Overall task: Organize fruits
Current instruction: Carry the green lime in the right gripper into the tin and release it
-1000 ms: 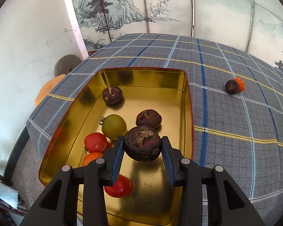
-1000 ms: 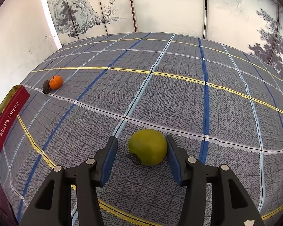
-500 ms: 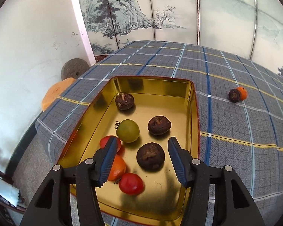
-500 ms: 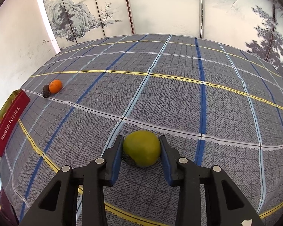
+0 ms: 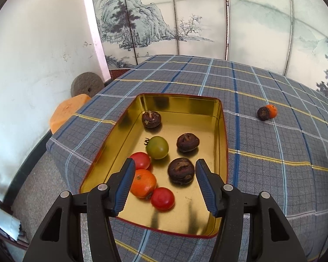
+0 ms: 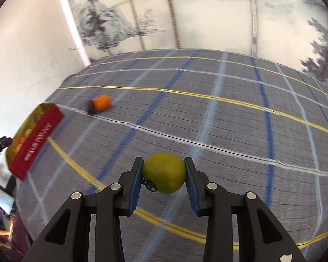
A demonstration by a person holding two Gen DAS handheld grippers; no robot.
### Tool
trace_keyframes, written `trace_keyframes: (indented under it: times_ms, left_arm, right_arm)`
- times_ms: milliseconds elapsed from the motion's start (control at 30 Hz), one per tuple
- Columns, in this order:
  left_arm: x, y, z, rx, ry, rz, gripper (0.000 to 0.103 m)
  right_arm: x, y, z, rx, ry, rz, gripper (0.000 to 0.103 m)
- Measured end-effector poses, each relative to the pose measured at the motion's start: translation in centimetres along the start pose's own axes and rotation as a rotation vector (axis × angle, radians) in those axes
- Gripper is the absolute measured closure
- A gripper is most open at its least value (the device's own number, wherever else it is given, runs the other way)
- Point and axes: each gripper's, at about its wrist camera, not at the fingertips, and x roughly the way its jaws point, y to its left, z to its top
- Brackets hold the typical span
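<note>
Seven fruits crowd the gold rectangular tin (image 5: 220,131); left gripper (image 5: 164,187) spread empty above.
Right gripper (image 6: 164,172) clamps a round green fruit (image 6: 164,172) — blurred orange fruit (image 6: 102,102), seemingly touching something dark, on the open plaid-clothed table (image 6: 229,120).

Both wrist views look down, close — sharing the tin (image 5: 220,131).

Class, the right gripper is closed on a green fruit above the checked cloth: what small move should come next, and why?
Probably carry the green fruit leftward toward the gold tin. The right gripper is shut on it, clear of the cloth, and the tin already holds the other sorted fruit. The left gripper is open above the tin, so keep the two apart.
</note>
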Motion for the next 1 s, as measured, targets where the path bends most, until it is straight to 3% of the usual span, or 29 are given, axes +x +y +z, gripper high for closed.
trace_keyframes:
  times_ms: [300,400,533,700,1000]
  left_arm:
    - [-0.4,2.1,-0.7,-0.016,-0.001,0.024,0.043]
    - [-0.5,2.5,-0.7,-0.009,-0.011,0.04,0.043]
    - [-0.9,3.0,-0.7,0.004,-0.03,0.061,0.042]
    - [-0.8,3.7,-0.9,0.021,-0.038,0.083,0.039]
    - [0.3,4.1,-1.3,0.031,-0.016,0.092,0.038]
  right_arm:
    - [0.9,13.1,4.3,-0.168,-0.012,0.257,0.068]
    - [2.8,18.1,6.0,-0.203,0.012,0.38,0.068]
    - [6.2,23.2,7.6,-0.235,0.065,0.472,0.068]
    - [10.8,27.0,9.0,-0.234,0.137,0.507,0.068]
    - [15.8,31.2,9.9,-0.26,0.22,0.483,0.067]
